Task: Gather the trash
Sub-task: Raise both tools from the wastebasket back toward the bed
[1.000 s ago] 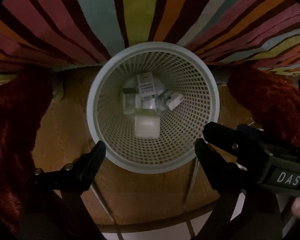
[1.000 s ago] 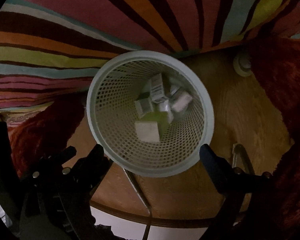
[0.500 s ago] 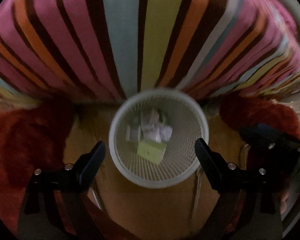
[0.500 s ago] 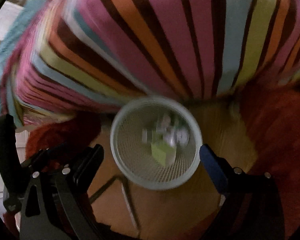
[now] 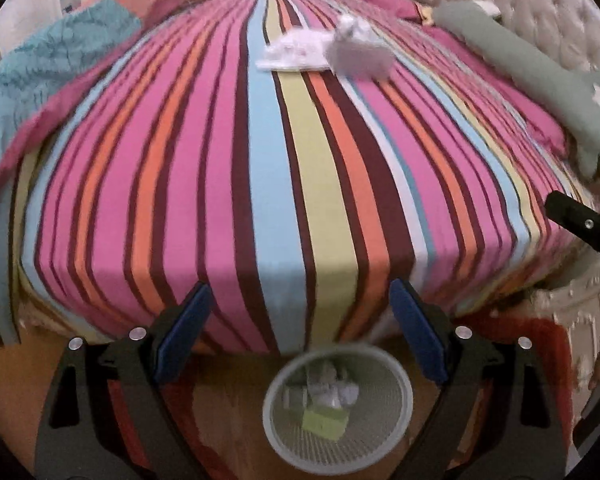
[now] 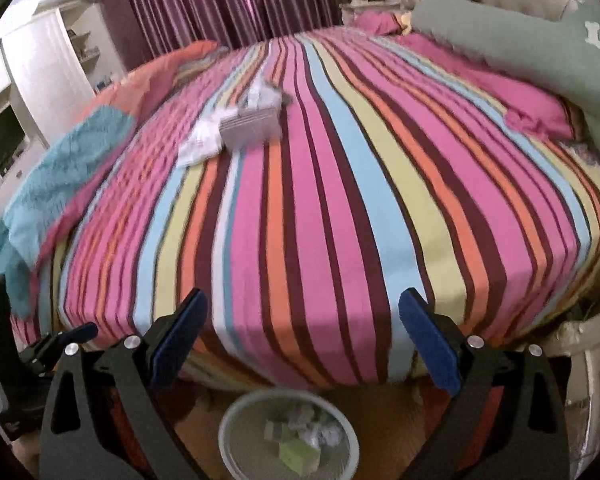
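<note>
- The left gripper [image 5: 300,328] sits at the lower middle of the left wrist view, its blue-padded jaws spread wide with nothing between them.
- The right gripper [image 6: 302,338] sits at the lower middle of the right wrist view, jaws likewise wide apart and holding nothing.
- A white mesh wastebasket [image 5: 396,436] stands on the wooden floor at the bottom centre of both views; a green box [image 5: 324,420] and crumpled white scraps [image 5: 334,392] lie inside it.
- Above the basket a striped bedspread [image 5: 260,184] fills most of each frame.
- On the bed, in the upper middle of the left wrist view, a white crumpled wad [image 5: 360,54] touches flat white paper [image 5: 292,54].
- In the right wrist view, upper left of centre, a grey box [image 6: 252,126] lies against white paper [image 6: 200,146].
- A green bolster pillow [image 6: 516,44] lies at the upper right.
</note>
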`<state>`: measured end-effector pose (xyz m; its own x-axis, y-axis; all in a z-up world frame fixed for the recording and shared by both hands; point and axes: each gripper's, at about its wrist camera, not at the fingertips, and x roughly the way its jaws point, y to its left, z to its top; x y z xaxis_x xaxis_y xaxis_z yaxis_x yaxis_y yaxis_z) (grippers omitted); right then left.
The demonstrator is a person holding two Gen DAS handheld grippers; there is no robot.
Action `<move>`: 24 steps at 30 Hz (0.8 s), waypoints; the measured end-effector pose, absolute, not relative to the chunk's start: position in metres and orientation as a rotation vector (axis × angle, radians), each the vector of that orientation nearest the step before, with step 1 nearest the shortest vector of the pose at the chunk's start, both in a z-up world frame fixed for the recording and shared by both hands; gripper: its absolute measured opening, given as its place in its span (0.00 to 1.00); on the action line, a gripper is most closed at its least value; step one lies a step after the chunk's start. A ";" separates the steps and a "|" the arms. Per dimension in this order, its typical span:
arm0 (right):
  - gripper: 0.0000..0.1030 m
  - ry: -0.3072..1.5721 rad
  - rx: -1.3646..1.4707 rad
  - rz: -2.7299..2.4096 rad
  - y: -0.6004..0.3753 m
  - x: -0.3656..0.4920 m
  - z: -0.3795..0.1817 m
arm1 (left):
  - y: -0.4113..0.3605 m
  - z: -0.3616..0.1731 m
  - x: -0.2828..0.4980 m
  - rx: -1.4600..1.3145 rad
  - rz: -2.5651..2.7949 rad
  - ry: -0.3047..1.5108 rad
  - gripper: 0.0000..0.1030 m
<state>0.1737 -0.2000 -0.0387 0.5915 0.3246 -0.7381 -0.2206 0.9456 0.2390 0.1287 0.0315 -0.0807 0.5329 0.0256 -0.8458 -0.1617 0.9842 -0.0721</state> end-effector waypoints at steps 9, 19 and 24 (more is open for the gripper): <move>0.89 0.827 0.080 0.359 -0.153 0.231 -0.004 | 0.048 -0.055 0.201 -0.139 0.134 0.946 0.85; 0.89 0.891 0.119 0.356 -0.137 0.289 -0.005 | 0.067 -0.048 0.266 -0.193 0.086 0.923 0.85; 0.89 0.924 0.100 0.358 -0.130 0.322 -0.006 | 0.074 -0.052 0.295 -0.169 0.090 0.937 0.85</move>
